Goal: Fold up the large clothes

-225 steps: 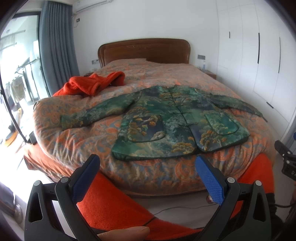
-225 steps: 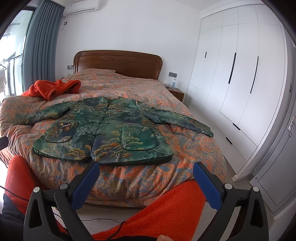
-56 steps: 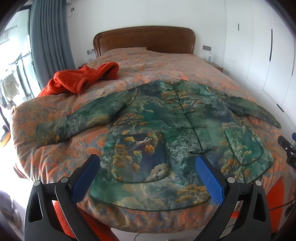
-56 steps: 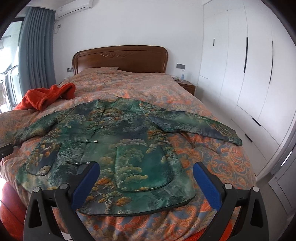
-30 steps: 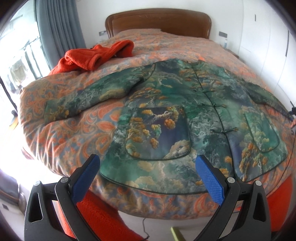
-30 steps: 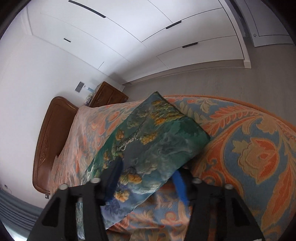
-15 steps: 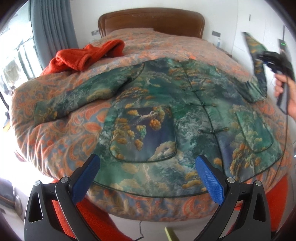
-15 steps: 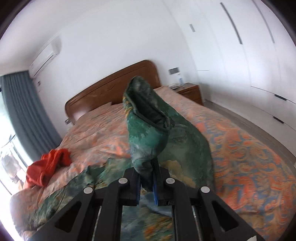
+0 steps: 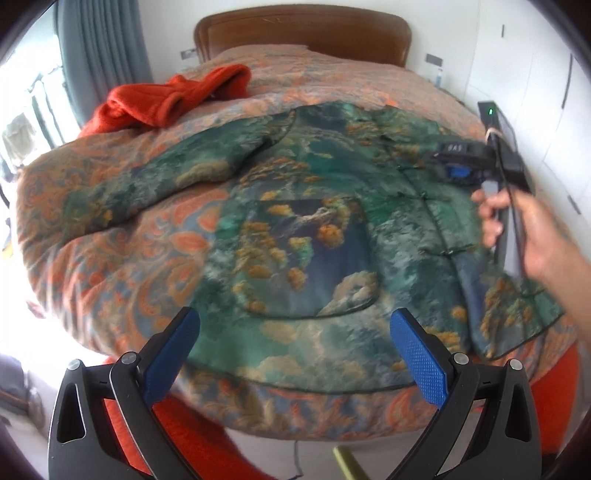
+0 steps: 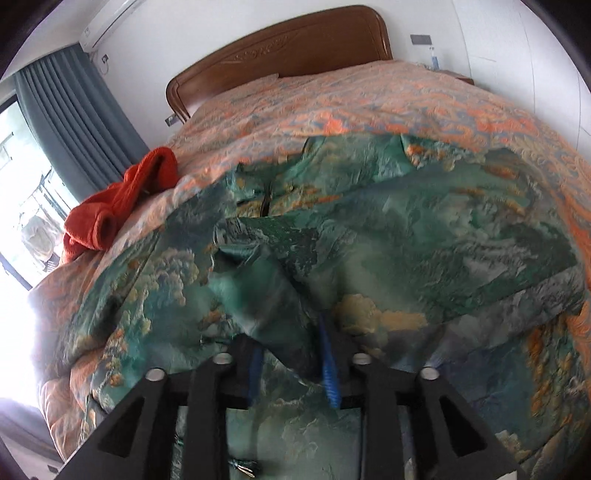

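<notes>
A green patterned jacket (image 9: 303,229) lies face up, buttoned, on the bed. Its left sleeve (image 9: 155,177) stretches out toward the window side. The right sleeve (image 10: 266,266) is folded inward across the jacket's chest (image 10: 406,229). My right gripper (image 10: 291,354) hovers low over the chest; its jaws are opening, and the sleeve's cuff sits loosely between the blue pads. From the left wrist view the right gripper (image 9: 448,168) shows above the button line, held by a hand (image 9: 532,236). My left gripper (image 9: 294,317) stands open before the jacket's hem, holding nothing.
An orange patterned bedspread (image 9: 110,266) covers the bed. A red knitted garment (image 9: 166,96) is heaped at the far left by the grey curtain (image 9: 103,48). Behind is a wooden headboard (image 9: 303,29), with white wardrobes (image 9: 554,74) to the right.
The right gripper has come down from the air with the right sleeve and laid it across the jacket's front; its pads now stand wider around the cuff. The left gripper has hardly moved.
</notes>
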A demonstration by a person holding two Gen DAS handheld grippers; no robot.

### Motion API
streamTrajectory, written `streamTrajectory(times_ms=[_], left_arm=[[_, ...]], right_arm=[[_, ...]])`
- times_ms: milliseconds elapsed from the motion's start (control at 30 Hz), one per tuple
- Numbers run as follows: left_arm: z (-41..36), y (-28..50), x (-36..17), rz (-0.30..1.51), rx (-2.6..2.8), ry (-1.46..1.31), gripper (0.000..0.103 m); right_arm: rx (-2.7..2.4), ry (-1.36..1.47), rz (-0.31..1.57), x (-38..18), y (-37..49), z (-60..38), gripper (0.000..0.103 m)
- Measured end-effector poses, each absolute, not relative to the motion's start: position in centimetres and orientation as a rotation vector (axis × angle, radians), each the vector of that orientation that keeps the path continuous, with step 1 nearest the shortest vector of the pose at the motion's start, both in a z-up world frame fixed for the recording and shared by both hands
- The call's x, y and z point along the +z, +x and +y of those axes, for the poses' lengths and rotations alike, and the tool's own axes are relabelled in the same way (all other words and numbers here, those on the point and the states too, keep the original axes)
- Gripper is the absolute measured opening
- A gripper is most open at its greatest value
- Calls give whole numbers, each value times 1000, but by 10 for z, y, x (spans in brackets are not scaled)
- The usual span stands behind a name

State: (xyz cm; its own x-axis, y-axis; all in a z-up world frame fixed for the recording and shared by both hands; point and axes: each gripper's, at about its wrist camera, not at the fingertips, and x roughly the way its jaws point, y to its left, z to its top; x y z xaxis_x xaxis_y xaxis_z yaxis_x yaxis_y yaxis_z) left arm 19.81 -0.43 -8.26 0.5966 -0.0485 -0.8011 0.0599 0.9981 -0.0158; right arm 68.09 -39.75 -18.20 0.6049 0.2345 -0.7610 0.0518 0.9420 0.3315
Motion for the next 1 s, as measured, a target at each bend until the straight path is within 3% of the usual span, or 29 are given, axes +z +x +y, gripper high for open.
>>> streamTrajectory(times_ms=[300,600,667,733,767,800,833,1000], left_arm=[[-69,314,-78,988,-508,-109,103],[-151,473,-136,1186,-467,-186,98],[-166,483,-147,1223,-453,-164,89],[-179,488,-157,1255,-428,-136,59],[-184,490,-159,1263,-403,-118,53],[-187,494,-160,1253,-372,-91,39],[-189,494,-154,1226,-356,-67,10],[-173,506,-111,1081,-359,-87,9]], right_arm=[[260,314,794,-158,571,-400,67],[222,284,754,-134,442,-439,67],[199,288,752,-134,419,-445,67],[170,289,748,-134,400,-450,67],[155,288,745,-134,393,-451,67],[140,287,740,-134,388,-453,67],[127,290,736,-134,383,-455,67],[82,306,745,-131,382,-470,67]])
